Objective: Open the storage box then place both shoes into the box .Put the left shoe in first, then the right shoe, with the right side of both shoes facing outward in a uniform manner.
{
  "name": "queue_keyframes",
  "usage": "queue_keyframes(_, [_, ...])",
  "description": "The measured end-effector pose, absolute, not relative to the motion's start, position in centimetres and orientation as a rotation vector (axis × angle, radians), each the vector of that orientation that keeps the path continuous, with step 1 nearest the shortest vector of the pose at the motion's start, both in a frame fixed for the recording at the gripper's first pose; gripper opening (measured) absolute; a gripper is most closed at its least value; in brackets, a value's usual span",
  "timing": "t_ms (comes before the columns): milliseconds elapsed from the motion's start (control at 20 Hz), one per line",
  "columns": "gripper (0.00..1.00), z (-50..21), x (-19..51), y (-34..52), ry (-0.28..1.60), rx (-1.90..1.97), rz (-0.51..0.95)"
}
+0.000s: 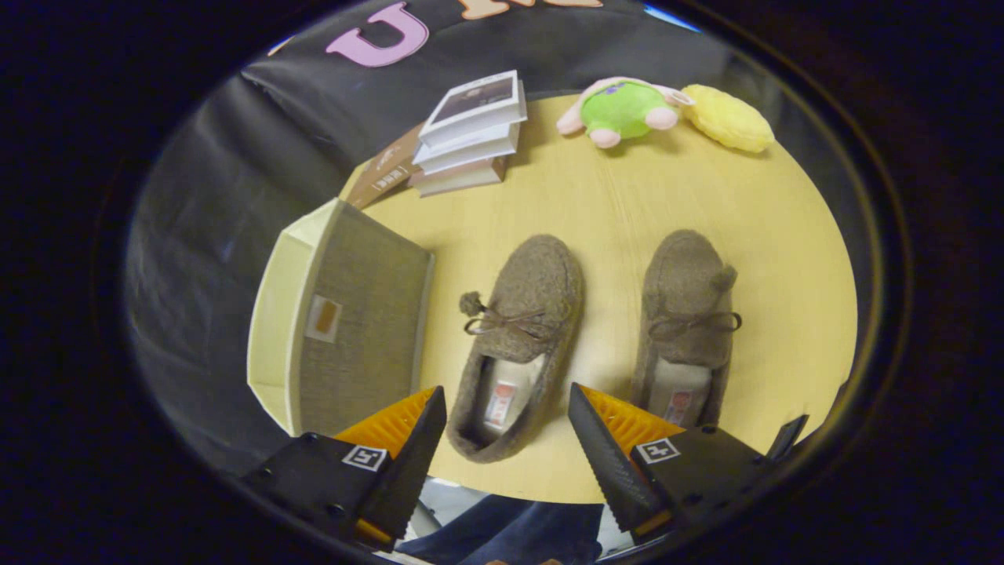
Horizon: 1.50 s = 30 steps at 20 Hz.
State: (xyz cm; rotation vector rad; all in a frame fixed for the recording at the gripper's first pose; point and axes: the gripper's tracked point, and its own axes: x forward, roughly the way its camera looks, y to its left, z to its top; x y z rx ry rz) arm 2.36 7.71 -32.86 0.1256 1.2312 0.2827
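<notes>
Two brown fuzzy slippers with bow laces lie side by side on the round wooden table (620, 196), toes pointing away from me. The left shoe (522, 337) has its heel between my fingers, below them. The right shoe (686, 322) lies just beyond my right finger. To the left of the shoes stands the storage box (349, 318), cream-sided with a grey-brown woven lid that is closed. My gripper (506, 424) hovers open above the table's near edge, with nothing held.
A stack of books (471, 129) sits at the far left of the table, with a brown flat box (388, 169) beside it. A green and pink plush toy (623, 110) and a yellow plush (725, 118) lie at the far edge. A person's blue-clad legs (502, 534) show below the fingers.
</notes>
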Motion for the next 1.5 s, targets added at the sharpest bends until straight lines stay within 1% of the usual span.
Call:
queue_keyframes(100, [0.99,-34.8,2.6,7.2,1.269,0.107,0.259])
queue_keyframes(250, [0.86,-36.7,2.9,6.4,1.311,0.079,0.235])
queue_keyframes(400, [0.68,-37.9,3.5,5.9,1.322,0.053,0.223])
queue_keyframes(600, [0.43,-38.9,3.1,7.1,1.355,0.048,0.255])
queue_keyframes(750, [0.25,-39.0,3.0,7.5,1.376,0.072,0.247])
queue_keyframes(800, [0.25,-38.8,2.9,7.7,1.389,0.088,0.234])
queue_keyframes(900, [0.17,-39.2,2.8,7.7,1.409,0.120,0.229])
queue_keyframes(1000, [0.17,-39.3,2.9,7.7,1.411,0.157,0.228])
queue_keyframes(1050, [0.06,-39.4,2.8,7.9,1.424,0.177,0.221])
queue_keyframes(1300, [0.06,-39.1,2.8,7.7,1.409,0.229,0.232])
queue_keyframes(1500, [0.06,-39.0,2.8,7.7,1.402,0.252,0.212])
